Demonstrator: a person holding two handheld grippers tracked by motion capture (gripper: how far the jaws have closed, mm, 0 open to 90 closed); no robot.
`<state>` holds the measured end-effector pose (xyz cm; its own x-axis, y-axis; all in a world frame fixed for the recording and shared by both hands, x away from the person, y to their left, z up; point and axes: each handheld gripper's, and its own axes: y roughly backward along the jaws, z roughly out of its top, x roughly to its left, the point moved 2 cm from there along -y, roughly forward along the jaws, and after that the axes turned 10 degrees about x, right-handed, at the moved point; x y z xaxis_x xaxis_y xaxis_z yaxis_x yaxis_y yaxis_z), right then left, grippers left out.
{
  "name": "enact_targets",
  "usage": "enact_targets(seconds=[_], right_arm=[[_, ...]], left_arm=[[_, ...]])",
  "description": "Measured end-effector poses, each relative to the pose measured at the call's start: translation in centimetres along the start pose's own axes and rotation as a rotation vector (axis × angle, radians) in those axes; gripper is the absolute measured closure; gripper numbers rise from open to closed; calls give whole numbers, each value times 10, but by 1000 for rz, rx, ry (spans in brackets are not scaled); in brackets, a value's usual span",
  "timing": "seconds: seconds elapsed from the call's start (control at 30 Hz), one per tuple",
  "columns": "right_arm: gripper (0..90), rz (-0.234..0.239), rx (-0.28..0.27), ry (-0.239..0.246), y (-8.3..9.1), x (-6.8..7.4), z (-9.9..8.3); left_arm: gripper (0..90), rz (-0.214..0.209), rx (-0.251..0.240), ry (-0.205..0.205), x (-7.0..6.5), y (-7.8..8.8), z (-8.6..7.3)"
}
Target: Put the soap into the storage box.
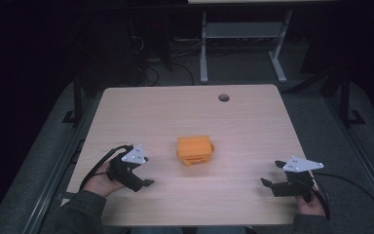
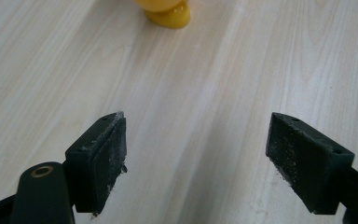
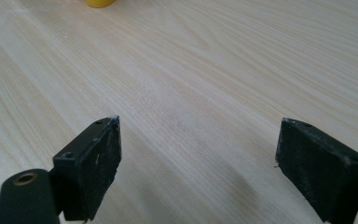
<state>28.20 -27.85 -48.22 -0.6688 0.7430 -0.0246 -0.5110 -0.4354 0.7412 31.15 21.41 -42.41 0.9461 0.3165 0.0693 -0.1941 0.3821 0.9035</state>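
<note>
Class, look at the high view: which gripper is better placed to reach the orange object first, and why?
Probably the left gripper: it rests much nearer the orange object than the right gripper, and both are open with bare table between.

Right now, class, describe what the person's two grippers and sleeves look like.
The left gripper and right gripper are black, each topped by a grey three-cornered plate with small holes. A black cable trails from each. Their pads are flat, rectangular and scuffed with pale specks. The sleeve is dark grey-green.

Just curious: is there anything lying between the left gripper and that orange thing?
No. In the high view, bare table separates the left gripper from the orange thing.
</note>
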Motion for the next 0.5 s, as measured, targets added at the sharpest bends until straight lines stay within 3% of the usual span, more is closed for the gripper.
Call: enact_targets(seconds=[0.2, 0.3, 0.37, 0.5], right_arm=[[137, -6, -1, 1, 0, 1, 1], [137, -9, 4, 1, -1, 2, 2], [137, -9, 4, 0, -1, 3, 2], [137, -8, 4, 7, -1, 3, 3]], left_arm=[[194, 18, -21, 10, -10, -3, -11], [209, 22, -80, 31, -16, -3, -20], [196, 50, -80, 38, -18, -4, -25], [205, 51, -90, 76, -19, -10, -36]])
